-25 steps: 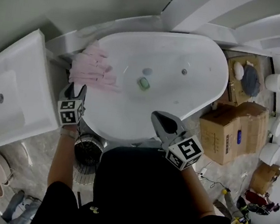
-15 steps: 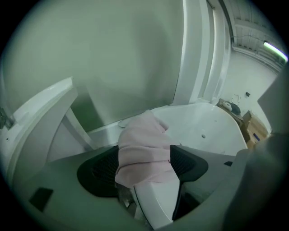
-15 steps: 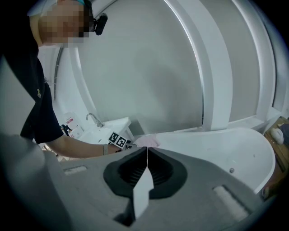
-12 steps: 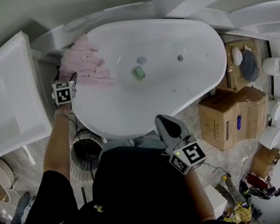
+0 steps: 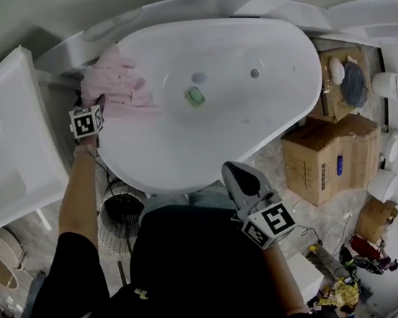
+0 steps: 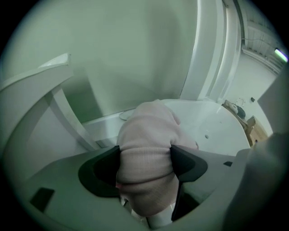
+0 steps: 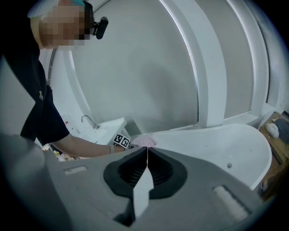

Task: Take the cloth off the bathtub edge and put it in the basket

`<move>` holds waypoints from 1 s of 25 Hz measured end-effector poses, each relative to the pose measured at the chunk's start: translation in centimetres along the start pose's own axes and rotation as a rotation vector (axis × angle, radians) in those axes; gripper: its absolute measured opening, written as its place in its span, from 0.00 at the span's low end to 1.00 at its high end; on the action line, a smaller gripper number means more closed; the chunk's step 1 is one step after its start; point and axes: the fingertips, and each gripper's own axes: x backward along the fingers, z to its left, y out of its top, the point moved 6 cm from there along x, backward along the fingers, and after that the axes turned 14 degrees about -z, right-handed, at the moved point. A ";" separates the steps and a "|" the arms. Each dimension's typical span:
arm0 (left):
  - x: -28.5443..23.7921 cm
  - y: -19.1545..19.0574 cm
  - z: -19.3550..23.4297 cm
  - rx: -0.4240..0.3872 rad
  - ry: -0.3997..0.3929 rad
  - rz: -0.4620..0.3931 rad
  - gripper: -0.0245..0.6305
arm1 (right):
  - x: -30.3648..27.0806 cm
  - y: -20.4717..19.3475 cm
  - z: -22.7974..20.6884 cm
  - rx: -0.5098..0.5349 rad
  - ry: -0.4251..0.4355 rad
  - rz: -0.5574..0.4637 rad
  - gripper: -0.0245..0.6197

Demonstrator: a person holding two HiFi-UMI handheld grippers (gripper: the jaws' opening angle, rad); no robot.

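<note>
At 5 o'clock, close to the body, the right gripper (image 5: 230, 168) is held pressed together and empty. Farther out, at 10 o'clock, the left gripper (image 6: 145, 159) is spread wide around the pink cloth (image 5: 114, 82), which is draped over the bathtub (image 5: 313, 75) edge and touched by both pads.

The cloth (image 5: 114, 85) between the left tongs (image 6: 145, 158) is pale pink with a fine ribbed knit. The bathtub (image 5: 261, 126) ahead of both tongs is white, with a small green thing (image 5: 195, 96) in it. The left tongs' cube (image 5: 86, 122) carries black-and-white squares. The right tongs (image 5: 230, 169) are grey with black pads (image 7: 131, 173). The boxes (image 5: 322, 163) to their right are brown.
</note>
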 end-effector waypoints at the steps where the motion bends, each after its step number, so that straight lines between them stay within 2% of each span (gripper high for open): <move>1: 0.0 0.2 -0.1 0.008 -0.003 0.007 0.55 | -0.1 -0.1 0.0 -0.003 0.001 0.001 0.04; 11: -0.5 -0.5 -0.3 0.037 -0.030 0.018 0.48 | -1.4 0.0 0.6 -0.003 0.012 0.002 0.04; 25: 0.8 -0.8 -0.6 0.001 0.017 -0.010 0.43 | -1.3 0.0 1.5 -0.003 0.006 -0.008 0.04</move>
